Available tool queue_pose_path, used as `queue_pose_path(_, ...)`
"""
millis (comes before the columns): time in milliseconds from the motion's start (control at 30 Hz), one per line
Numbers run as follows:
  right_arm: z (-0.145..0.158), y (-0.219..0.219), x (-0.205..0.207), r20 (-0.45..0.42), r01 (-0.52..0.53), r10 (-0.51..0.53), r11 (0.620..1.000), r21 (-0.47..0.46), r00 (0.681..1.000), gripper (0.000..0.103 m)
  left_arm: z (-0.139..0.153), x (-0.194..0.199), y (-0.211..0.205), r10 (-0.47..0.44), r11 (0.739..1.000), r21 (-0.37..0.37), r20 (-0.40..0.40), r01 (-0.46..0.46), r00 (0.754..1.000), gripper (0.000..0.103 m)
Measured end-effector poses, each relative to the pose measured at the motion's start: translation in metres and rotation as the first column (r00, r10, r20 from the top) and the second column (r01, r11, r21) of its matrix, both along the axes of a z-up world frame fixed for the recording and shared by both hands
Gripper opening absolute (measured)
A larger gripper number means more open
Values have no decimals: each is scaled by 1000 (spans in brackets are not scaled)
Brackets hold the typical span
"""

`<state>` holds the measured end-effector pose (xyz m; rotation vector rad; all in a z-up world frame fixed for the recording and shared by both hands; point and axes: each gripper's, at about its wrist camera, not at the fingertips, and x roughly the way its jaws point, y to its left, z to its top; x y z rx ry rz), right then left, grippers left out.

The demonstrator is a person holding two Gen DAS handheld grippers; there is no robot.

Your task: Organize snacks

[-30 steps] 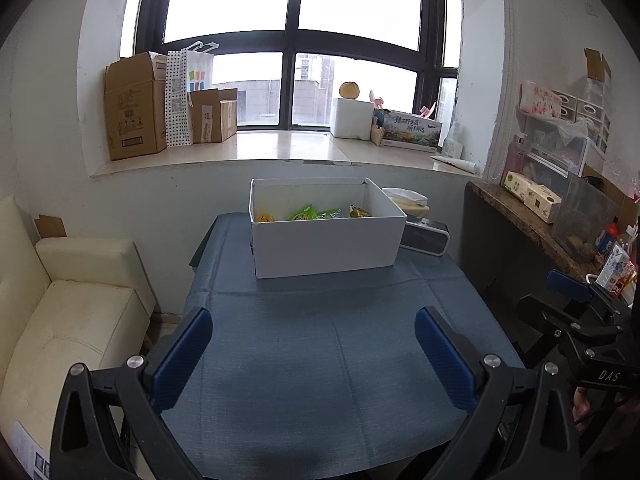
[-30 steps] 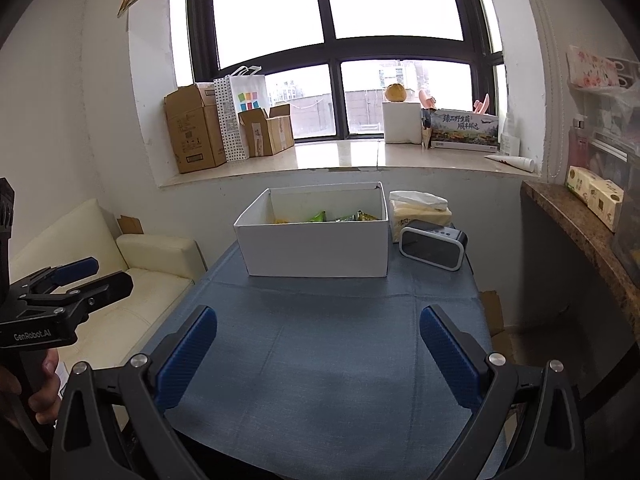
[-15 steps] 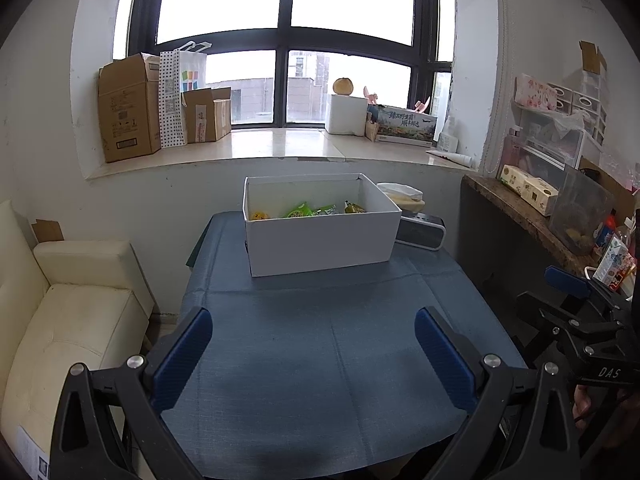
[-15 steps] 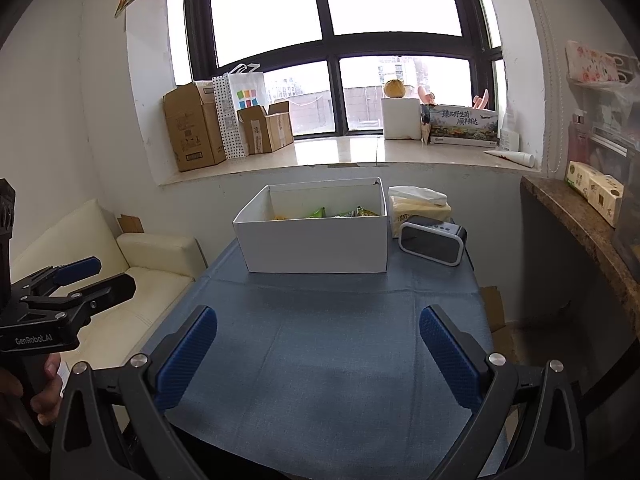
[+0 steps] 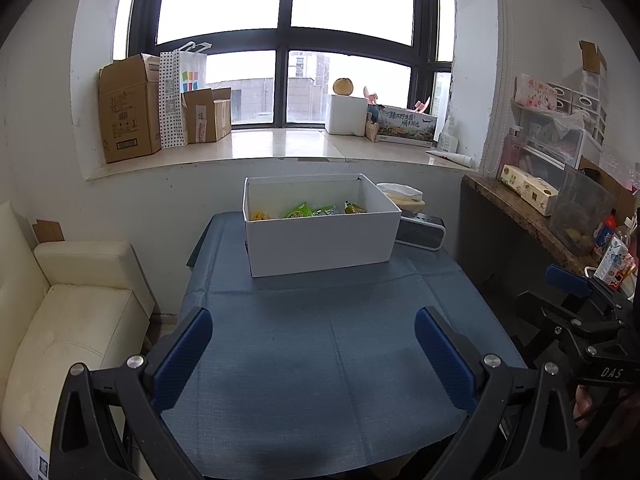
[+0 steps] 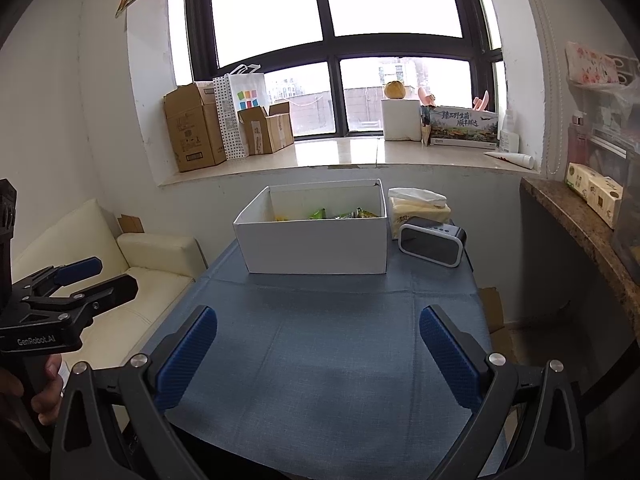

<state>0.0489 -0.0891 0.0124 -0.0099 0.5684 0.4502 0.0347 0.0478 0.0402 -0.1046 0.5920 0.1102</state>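
A white open box (image 5: pixel 320 246) stands at the far end of the blue-covered table (image 5: pixel 320 360), and it also shows in the right wrist view (image 6: pixel 316 246). Several snack packets (image 5: pixel 308 211), green and yellow, lie inside it (image 6: pixel 328 213). My left gripper (image 5: pixel 314 344) is open and empty, held above the table's near edge, well short of the box. My right gripper (image 6: pixel 318 346) is also open and empty, beside the left one. Each gripper shows at the edge of the other's view.
A black clock radio (image 6: pixel 432 240) and a tissue pack (image 6: pixel 418 206) sit right of the box. A cream sofa (image 5: pixel 72 312) is left of the table. A stone counter (image 6: pixel 580 224) with boxes runs along the right. Cardboard boxes (image 5: pixel 128 108) stand on the windowsill.
Both views have drawn back and risen slightly, so the box looks a little farther off. Both grippers stay open and empty.
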Motion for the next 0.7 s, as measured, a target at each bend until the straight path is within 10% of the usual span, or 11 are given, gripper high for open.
queue_pose_path(700,-1,-2,0,1,1,-1,1000,1,1000,103,-2,-1,-1,-3,1000,1,8,3,1000,103)
